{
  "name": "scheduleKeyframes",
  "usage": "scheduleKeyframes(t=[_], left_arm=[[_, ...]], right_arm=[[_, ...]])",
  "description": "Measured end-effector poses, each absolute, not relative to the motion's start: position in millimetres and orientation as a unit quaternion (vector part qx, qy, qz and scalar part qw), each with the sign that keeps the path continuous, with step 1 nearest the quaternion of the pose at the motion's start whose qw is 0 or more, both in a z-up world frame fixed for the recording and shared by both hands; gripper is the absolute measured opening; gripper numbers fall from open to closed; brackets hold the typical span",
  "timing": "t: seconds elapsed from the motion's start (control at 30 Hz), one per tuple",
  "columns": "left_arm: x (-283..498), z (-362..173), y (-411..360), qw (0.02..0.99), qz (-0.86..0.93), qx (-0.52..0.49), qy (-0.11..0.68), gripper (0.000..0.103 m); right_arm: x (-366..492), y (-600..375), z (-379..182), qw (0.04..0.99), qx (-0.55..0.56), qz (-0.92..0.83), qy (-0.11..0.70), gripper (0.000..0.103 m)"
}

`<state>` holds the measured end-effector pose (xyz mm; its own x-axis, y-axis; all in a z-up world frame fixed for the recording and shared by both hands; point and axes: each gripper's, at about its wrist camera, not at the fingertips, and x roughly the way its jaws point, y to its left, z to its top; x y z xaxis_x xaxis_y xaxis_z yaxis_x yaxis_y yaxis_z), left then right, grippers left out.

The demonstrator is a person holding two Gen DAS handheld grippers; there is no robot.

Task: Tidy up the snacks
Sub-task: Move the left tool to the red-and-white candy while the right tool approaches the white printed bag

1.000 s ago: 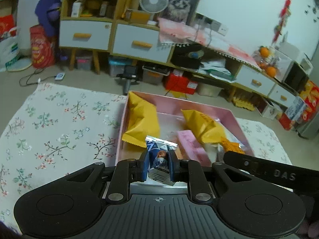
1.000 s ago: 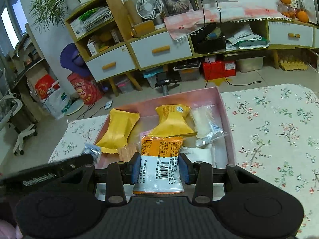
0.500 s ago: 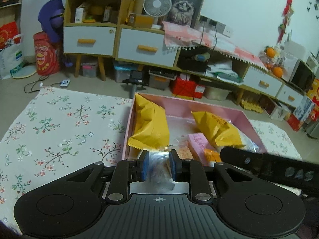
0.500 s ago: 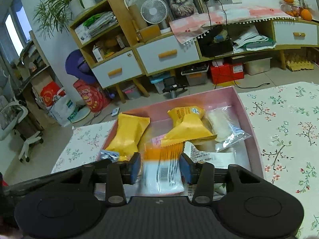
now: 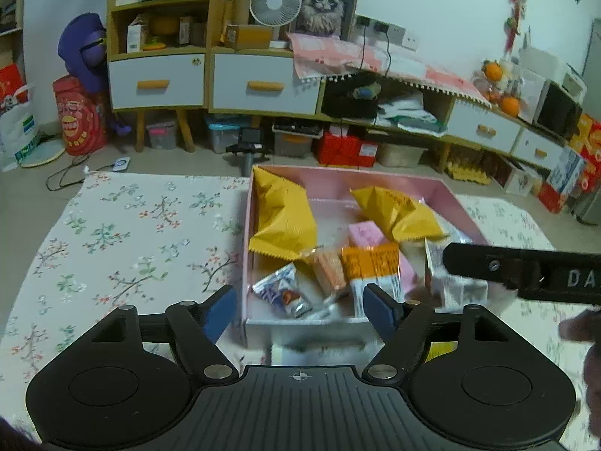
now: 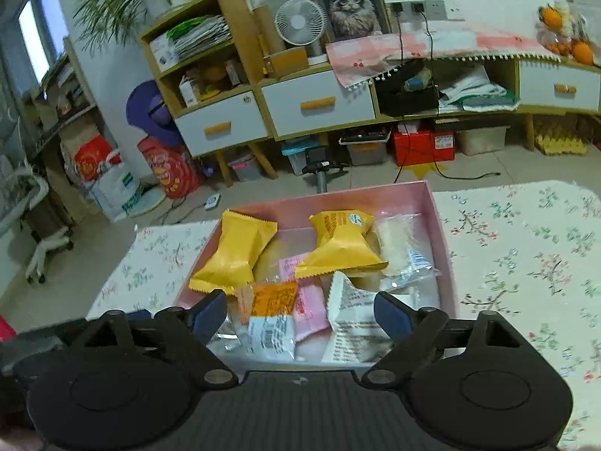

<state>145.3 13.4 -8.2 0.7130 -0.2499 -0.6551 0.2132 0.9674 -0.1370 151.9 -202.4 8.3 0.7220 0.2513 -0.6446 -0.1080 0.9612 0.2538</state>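
Note:
A pink box (image 5: 379, 182) holds several snack packs: two yellow packs (image 5: 281, 221), a pink pack (image 5: 366, 233), an orange-and-white pack (image 5: 372, 263) and a blue-silver pack (image 5: 280, 293). My left gripper (image 5: 298, 310) is open and empty just above the box's near edge. My right gripper (image 6: 300, 319) is open and empty over the near end of the pink box (image 6: 437, 218), above the orange-and-white pack (image 6: 272, 308) and a white pack (image 6: 349, 315). The right gripper's body shows in the left wrist view (image 5: 526, 272).
The box sits on a floral tablecloth (image 5: 131, 233) that extends left and right (image 6: 526, 255). Beyond the table are wooden cabinets with white drawers (image 5: 210, 79), a fan (image 5: 276, 3) and floor clutter.
Both grippers have opened. The left one let go of the blue-silver pack and the right one let go of the orange-and-white pack; both packs now lie in the pink box.

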Motion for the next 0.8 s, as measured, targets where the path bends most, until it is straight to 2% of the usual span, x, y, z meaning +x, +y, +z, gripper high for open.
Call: scheduleKeyframes(t=[0.33, 0.8], left_arm=[[118, -5, 29, 0.921, -0.127, -0.006, 0.369, 0.088], [90, -18, 45, 0.918, -0.124, 0.067, 0.371, 0.093]], right_arm=[[123, -210, 15, 0.921, 0.038, 0.102, 0.374, 0.068], [79, -233, 6, 0.919, -0.029, 0.098, 0.381, 0.073]])
